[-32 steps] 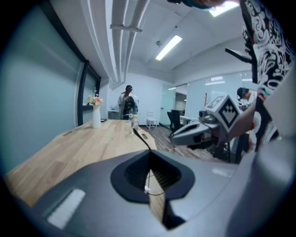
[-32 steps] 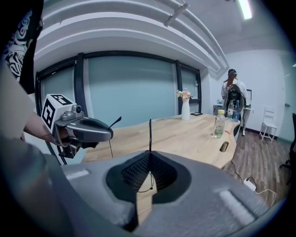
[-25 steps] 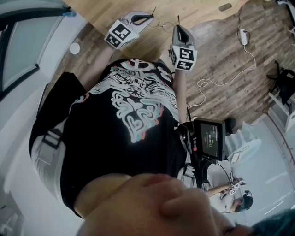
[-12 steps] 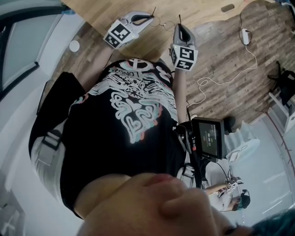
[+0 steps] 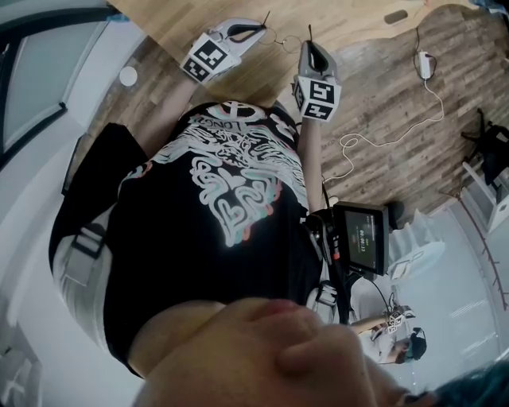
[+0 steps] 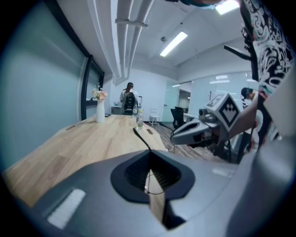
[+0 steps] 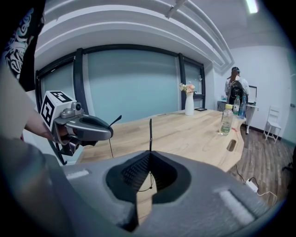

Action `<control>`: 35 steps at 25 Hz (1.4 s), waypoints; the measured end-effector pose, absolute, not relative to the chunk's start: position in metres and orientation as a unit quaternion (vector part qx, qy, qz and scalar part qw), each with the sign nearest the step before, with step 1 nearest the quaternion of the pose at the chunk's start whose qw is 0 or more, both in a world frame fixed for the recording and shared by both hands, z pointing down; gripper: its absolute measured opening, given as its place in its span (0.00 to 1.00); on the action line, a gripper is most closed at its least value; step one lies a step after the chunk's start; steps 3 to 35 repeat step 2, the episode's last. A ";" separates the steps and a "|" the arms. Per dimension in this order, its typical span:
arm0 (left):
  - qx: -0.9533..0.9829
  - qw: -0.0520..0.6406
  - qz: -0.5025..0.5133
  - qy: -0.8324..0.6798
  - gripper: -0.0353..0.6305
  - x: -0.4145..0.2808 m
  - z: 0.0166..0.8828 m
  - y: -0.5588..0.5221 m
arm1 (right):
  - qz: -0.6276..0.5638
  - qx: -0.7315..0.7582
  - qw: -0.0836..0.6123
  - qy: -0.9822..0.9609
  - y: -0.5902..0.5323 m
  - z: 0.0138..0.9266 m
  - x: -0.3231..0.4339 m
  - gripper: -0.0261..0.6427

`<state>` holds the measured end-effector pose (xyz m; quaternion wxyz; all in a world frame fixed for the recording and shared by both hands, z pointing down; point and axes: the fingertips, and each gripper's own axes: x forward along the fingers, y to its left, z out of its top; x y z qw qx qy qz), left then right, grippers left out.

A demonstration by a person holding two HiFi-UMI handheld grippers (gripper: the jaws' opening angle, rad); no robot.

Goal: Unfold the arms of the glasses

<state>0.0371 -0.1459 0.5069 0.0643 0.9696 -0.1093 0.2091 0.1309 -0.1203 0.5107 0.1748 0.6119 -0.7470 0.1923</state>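
The unfolding step looks well along. The thin wire-framed glasses (image 5: 279, 39) are hanging in the air between the two grippers, above the near edge of the wooden table (image 5: 175, 20). One arm of the glasses is sticking out of each gripper.

The left gripper (image 5: 253, 32) is clamping its jaws fully together on the left-held arm (image 6: 140, 136). That arm's black end is poking out beyond the jaws toward the far end of the table, and a loop of fine wire is showing just behind the jaw line. The right gripper (image 5: 309, 48) is pinching the right-held arm (image 7: 150, 132) in the same way, with the black end standing straight up out of the closed jaws.

The hinges are too fine to show whether both are fully open. The next move is probably calling for easing the grippers gently apart, then lowering the glasses to the table without bending the wire.
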 end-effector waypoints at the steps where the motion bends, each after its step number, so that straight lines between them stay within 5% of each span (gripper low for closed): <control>1: 0.969 0.065 0.210 -0.111 0.04 0.035 0.507 -0.148 | 0.193 0.611 0.175 -0.748 -0.122 0.511 0.129 0.04; 35: 0.968 0.067 0.212 -0.114 0.04 0.032 0.507 -0.150 | 0.193 0.610 0.175 -0.748 -0.123 0.510 0.127 0.04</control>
